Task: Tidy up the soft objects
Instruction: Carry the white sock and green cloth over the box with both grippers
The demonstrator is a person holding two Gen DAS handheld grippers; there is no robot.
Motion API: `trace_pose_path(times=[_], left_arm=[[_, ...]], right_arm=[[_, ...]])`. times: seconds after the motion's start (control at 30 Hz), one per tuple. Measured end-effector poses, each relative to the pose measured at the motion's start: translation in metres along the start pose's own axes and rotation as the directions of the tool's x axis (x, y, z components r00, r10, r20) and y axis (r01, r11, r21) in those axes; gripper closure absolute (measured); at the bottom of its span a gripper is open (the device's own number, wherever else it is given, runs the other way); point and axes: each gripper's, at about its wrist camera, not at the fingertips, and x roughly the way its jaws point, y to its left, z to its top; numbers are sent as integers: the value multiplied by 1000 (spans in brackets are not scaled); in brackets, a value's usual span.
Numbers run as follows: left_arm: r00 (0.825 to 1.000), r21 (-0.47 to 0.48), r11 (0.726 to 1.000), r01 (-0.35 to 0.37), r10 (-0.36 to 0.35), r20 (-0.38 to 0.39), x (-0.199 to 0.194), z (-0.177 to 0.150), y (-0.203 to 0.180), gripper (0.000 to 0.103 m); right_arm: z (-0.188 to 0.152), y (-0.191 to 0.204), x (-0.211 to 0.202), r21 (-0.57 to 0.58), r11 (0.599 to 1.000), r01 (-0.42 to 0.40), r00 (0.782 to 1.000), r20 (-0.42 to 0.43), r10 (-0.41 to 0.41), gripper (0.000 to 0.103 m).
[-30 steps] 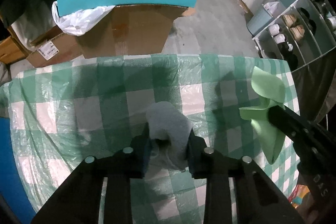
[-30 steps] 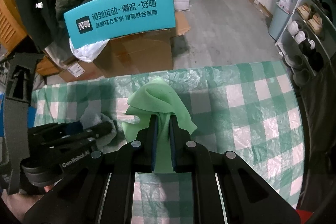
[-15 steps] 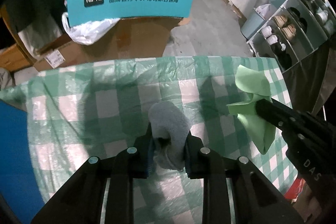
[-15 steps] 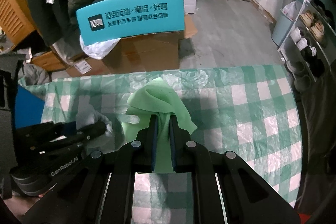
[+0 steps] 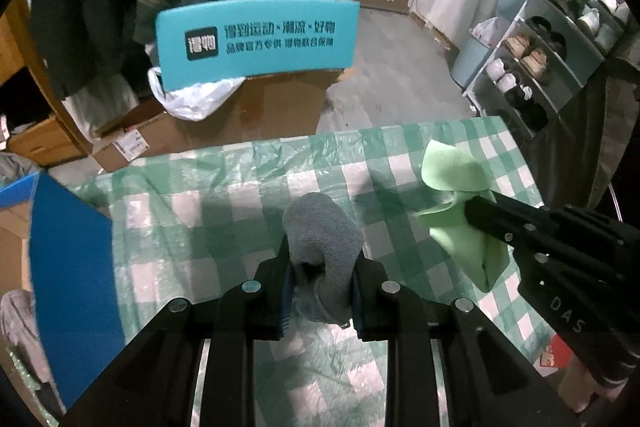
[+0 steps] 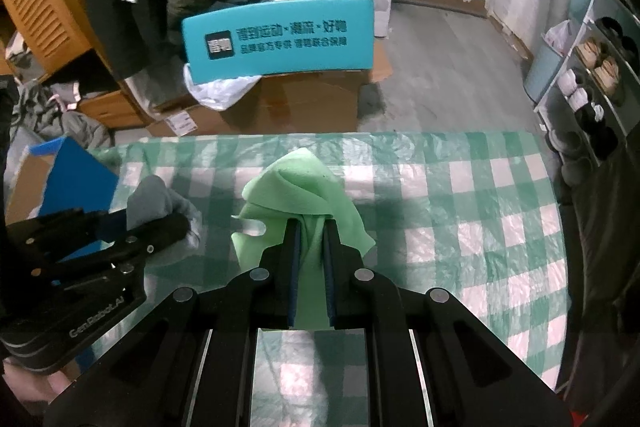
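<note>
With the left tool [image 5: 320, 259] clamped on a bunched gray cloth [image 5: 322, 227] and the right tool [image 6: 311, 239] pinching a green cloth [image 6: 298, 183] above the checkered tabletop [image 6: 480, 211], either loose fold could slip free or drag.

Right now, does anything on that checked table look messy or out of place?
Only the checked plastic tablecloth, which lies wrinkled. The grey cloth and green cloth hang bunched in the left gripper and right gripper, not spilled.
</note>
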Motion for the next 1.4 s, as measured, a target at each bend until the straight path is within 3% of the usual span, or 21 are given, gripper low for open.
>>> trace_pose_path(times=[0.77,1.4], left_arm=[[993,-48,996,-79,83,86,-102,-51,40,80],[982,-126,986,-112,129,138,-155,-87,89,79]], right_arm=[[-19,59,-62,-90,993,-79,995,57,84,93],[-19,119,-82,-194,970,-145,985,64,160,93]])
